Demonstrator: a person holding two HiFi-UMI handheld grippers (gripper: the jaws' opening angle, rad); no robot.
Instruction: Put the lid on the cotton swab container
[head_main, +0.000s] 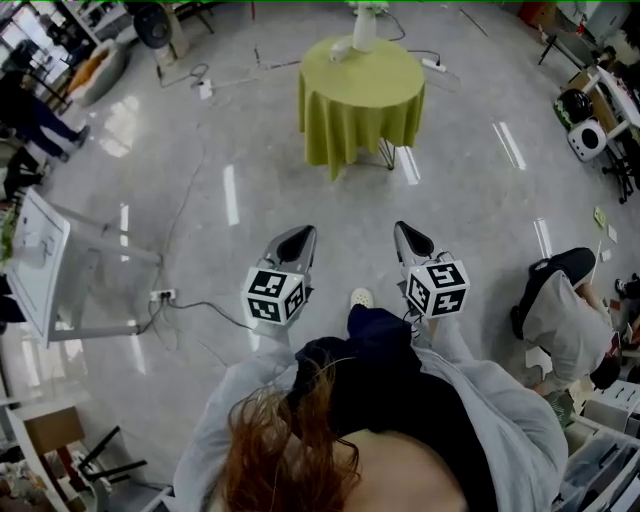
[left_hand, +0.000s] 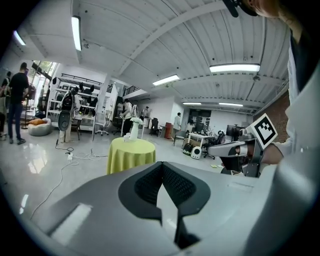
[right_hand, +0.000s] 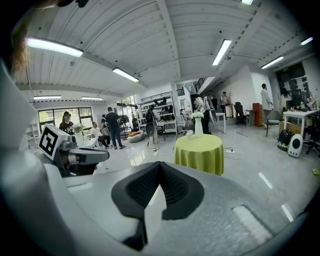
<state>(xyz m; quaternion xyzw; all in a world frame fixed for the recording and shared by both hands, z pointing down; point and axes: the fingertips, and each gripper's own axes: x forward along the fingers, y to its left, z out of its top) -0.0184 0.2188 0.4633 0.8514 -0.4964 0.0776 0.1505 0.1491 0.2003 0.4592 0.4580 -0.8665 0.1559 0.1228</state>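
Note:
A round table with a yellow-green cloth (head_main: 362, 95) stands across the floor, well ahead of both grippers. On it are a white vase (head_main: 364, 28) and a small white object (head_main: 340, 50), too small to identify; I cannot make out a lid. The table (left_hand: 131, 154) and the vase (left_hand: 134, 127) also show in the left gripper view. The right gripper view shows the table (right_hand: 200, 151) too. My left gripper (head_main: 298, 236) and right gripper (head_main: 405, 232) are held side by side over the floor. Both are shut with nothing between the jaws.
Cables and a power strip (head_main: 160, 295) lie on the floor to the left. A white stand (head_main: 40, 262) is beside them. A person (head_main: 565, 315) crouches at the right. Other people stand at the far left (head_main: 30, 105). Shelves and gear line the right wall.

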